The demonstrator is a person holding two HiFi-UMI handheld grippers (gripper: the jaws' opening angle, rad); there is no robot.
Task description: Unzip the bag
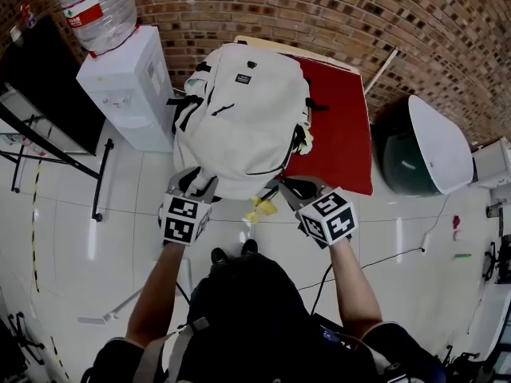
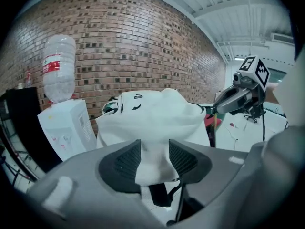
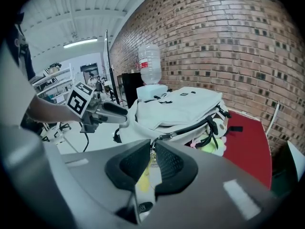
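A white backpack [image 1: 243, 110] lies on a red table [image 1: 343, 134], its near end hanging over the edge. My left gripper [image 1: 200, 183] is at the bag's near left corner. In the left gripper view its jaws [image 2: 155, 149] stand apart, and a fold of the white fabric [image 2: 153, 166] fills the gap between the pads. My right gripper [image 1: 281, 188] is at the near right side. There it [image 3: 152, 156] is shut on the metal zipper pull [image 3: 153, 147]. The black zipper line [image 3: 195, 126] gapes, and green and white soft things [image 3: 212, 144] show inside.
A white water dispenser [image 1: 132, 86] with a bottle [image 1: 94, 6] stands left of the table. A dark bin with a white lid [image 1: 431, 146] stands to the right. A brick wall [image 1: 335, 14] runs behind. Yellow scraps [image 1: 263, 208] show just below the bag's edge.
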